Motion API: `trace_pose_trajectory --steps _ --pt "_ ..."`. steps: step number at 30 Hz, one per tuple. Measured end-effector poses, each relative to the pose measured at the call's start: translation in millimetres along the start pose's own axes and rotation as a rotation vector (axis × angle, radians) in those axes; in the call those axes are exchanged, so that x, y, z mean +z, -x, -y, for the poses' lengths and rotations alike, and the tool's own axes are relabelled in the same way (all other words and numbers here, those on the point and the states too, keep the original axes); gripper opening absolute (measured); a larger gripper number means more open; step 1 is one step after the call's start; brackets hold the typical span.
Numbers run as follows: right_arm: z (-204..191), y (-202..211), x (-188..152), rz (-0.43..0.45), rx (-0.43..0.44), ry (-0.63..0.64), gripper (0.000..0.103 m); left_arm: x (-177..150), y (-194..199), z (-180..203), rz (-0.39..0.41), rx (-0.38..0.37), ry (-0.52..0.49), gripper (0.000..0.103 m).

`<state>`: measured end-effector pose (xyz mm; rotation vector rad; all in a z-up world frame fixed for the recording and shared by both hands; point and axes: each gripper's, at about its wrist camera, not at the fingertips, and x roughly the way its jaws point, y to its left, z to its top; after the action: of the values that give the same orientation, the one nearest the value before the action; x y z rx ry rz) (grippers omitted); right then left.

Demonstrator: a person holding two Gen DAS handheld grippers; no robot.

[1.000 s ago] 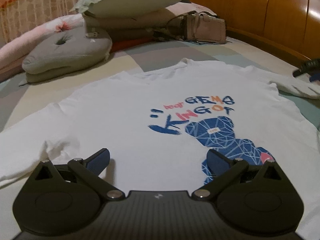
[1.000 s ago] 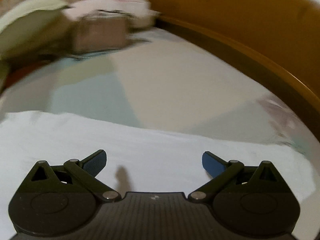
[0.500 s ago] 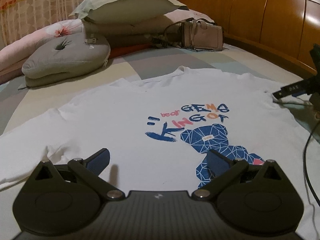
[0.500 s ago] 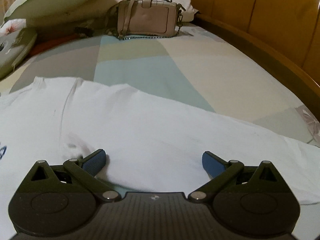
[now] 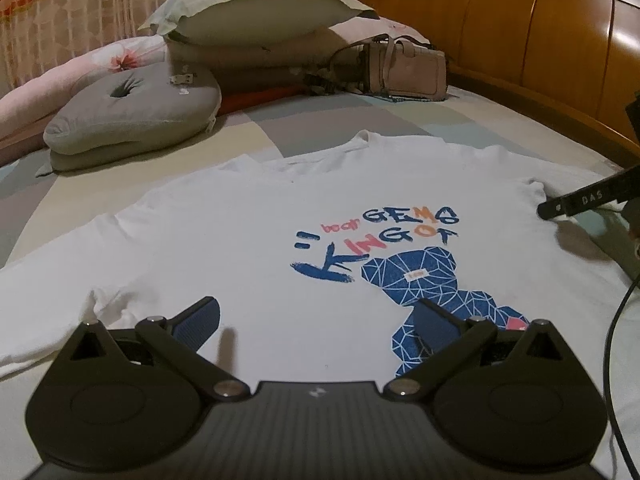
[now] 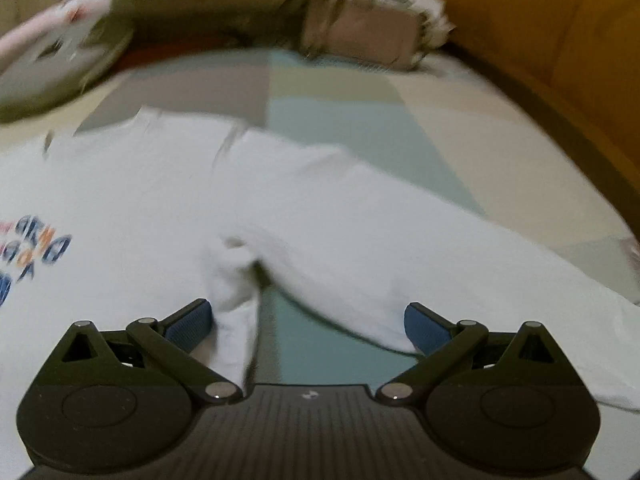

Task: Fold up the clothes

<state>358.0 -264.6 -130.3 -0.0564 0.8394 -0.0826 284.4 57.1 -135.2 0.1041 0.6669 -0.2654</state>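
Observation:
A white long-sleeved shirt [image 5: 248, 240] with a blue bear print lies flat, front up, on the bed. My left gripper [image 5: 316, 324] hovers open over its lower front, nothing between the fingers. In the blurred right wrist view, the shirt's right sleeve [image 6: 360, 240] runs out to the right from the armpit fold. My right gripper [image 6: 308, 320] stands open above that armpit, with the side fold of cloth by its left finger [image 6: 188, 320]. A black part of the right gripper [image 5: 588, 198] shows at the right edge of the left wrist view.
Pillows [image 5: 248, 16], a grey cushion [image 5: 132, 108] and a beige handbag [image 5: 404, 68] lie at the head of the bed. A wooden headboard [image 5: 520, 28] curves along the right. A black cable [image 5: 616, 344] hangs at the right edge.
The right gripper has swung left and back along the sleeve to the armpit, so the printed front now shows. The left gripper has backed off slightly; both stay open.

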Motion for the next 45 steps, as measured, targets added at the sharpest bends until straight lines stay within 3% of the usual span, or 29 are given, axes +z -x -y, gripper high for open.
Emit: trace_pose_trajectory --steps 3,8,10,15,19,24,31,36,41,45 --pt "-1.8 23.1 -2.3 0.067 0.057 -0.035 0.103 1.3 1.1 -2.6 0.005 -0.004 0.016 0.102" --pt "-14.7 41.7 0.1 0.040 0.456 -0.114 0.103 2.2 2.0 -5.3 0.009 -0.006 0.035 0.102" --pt "-23.9 34.8 1.0 -0.002 0.518 -0.110 0.103 2.3 2.0 -5.5 0.008 -0.004 0.034 0.102" --pt "-23.9 13.7 -8.1 -0.029 0.442 -0.087 0.103 3.2 2.3 -7.2 0.008 -0.002 0.037 0.102" --pt "-20.6 29.5 -10.0 -0.024 0.369 -0.098 0.103 4.2 3.5 -9.9 0.012 -0.001 0.048 0.102" --pt "-43.8 70.9 -25.5 0.013 0.432 0.008 0.103 4.4 3.1 -7.5 0.001 -0.004 0.043 0.102" --pt "-81.3 91.8 -85.0 -0.063 0.380 0.207 0.103 1.9 0.8 -0.8 -0.029 -0.009 0.011 0.102" --pt "-78.4 118.7 -114.2 -0.042 0.332 0.231 0.103 2.8 2.9 0.6 -0.024 -0.005 0.008 0.102" --pt "-85.8 143.4 -117.1 0.013 0.390 0.207 0.103 2.6 3.0 4.5 -0.023 0.004 -0.009 0.102" --pt "-115.1 146.3 -128.2 -0.007 0.426 0.311 0.103 3.4 4.1 6.0 -0.019 0.003 -0.018 0.102"
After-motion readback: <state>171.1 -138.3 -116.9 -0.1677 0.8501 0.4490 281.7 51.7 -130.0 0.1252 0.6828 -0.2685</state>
